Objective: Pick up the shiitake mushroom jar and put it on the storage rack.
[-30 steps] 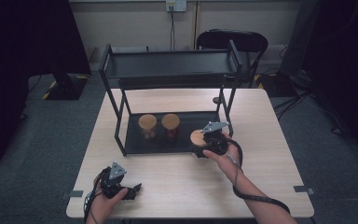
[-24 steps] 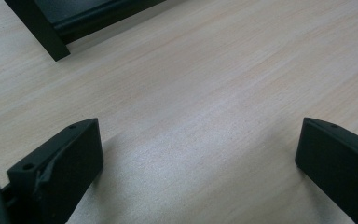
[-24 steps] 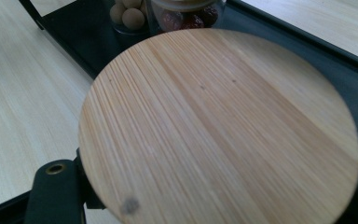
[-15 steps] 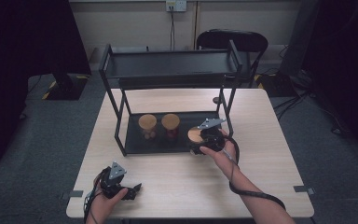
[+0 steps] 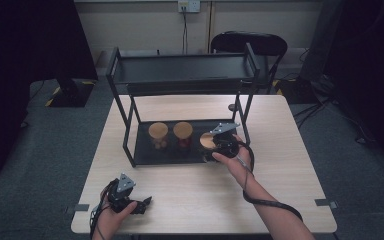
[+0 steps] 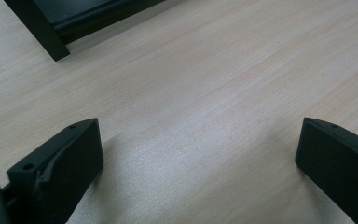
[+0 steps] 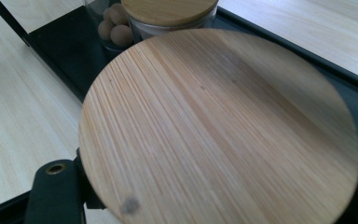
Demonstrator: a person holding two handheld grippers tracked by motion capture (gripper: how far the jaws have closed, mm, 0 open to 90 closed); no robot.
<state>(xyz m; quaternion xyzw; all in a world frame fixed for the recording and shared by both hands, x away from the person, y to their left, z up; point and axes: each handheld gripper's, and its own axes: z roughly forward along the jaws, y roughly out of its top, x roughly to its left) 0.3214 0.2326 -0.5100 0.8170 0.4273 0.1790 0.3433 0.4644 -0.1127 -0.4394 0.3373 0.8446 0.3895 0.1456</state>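
Right gripper (image 5: 215,143), centre frame, clamped on wooden-lidded jar (image 5: 208,141) at black tray (image 5: 145,156); left gripper (image 5: 141,204), lower left, jaws wide, empty.

At the lower left of the high view, the left black two-jaw gripper (image 5: 146,202) carries a grey three-cornered plate on top, and a thin black cable loops from it beside the wrist. Right of centre, the right black two-jaw gripper (image 5: 211,148) bears the same grey plate; its thick black cable curls along the bare, sleeveless forearm. In the left gripper view its matte black blocky fingers (image 6: 63,168) show small round screw holes. A brass-coloured screw sits in a black finger (image 7: 56,191) at the lower left of the right gripper view.
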